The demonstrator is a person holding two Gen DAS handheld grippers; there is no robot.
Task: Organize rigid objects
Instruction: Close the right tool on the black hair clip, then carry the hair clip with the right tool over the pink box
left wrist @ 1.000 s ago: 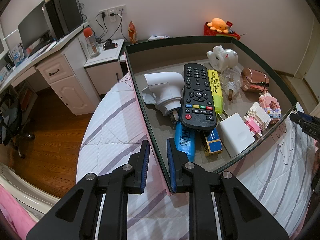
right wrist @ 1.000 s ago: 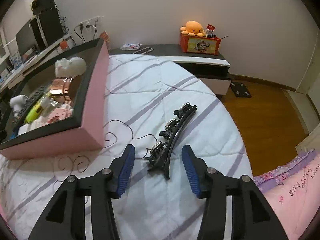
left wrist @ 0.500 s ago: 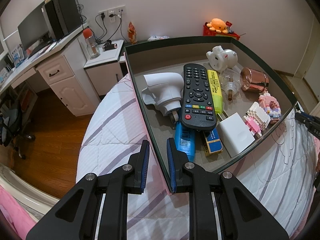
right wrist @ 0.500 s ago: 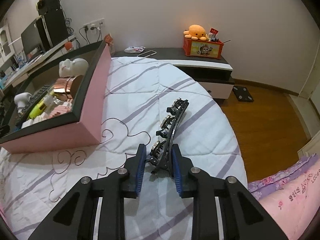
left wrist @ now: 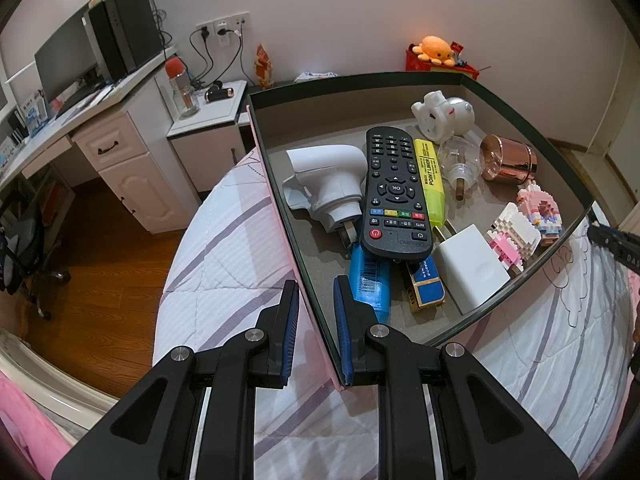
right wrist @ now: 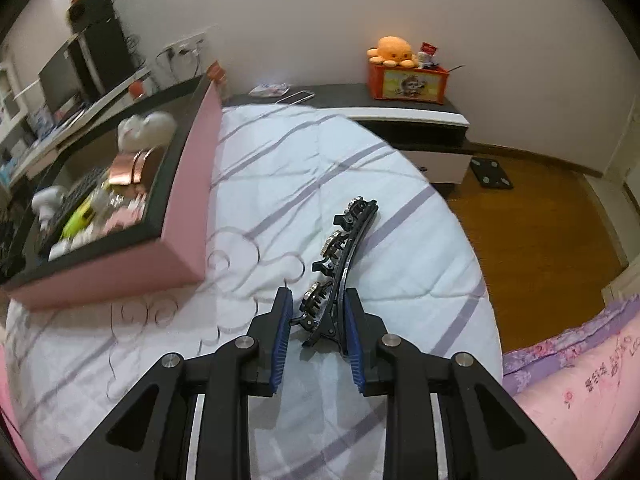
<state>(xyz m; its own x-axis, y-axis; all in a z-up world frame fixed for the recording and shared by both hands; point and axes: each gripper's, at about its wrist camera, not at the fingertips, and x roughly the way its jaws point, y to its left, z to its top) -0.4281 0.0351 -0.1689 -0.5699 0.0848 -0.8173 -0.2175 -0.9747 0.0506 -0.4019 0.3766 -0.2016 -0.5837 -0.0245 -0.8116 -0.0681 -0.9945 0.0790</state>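
Note:
An open pink box [left wrist: 280, 216] with a dark rim rests on the striped bed. My left gripper [left wrist: 316, 332] is shut on its near wall, one finger on each side. Inside lie a black remote [left wrist: 394, 196], a yellow highlighter [left wrist: 430, 180], a white hair dryer [left wrist: 328, 184], a copper cup [left wrist: 508, 162], a white block [left wrist: 470, 268] and pink brick figures [left wrist: 520, 228]. In the right wrist view the box [right wrist: 120, 276] sits to the left. My right gripper [right wrist: 316, 332] is shut on the near end of a long black jewelled hair clip [right wrist: 344, 248], which points away over the bed.
A white desk [left wrist: 100, 120] with a monitor and a nightstand [left wrist: 208, 116] stand left of the bed. A low dark cabinet [right wrist: 400, 120] carries an orange box with a plush octopus. Wood floor [right wrist: 540, 232] lies right of the bed; pink bedding [right wrist: 580, 392] is at the lower right.
The right gripper's fingers have shut on the hair clip, which lay between open fingers a second ago. The left gripper and the box have not moved.

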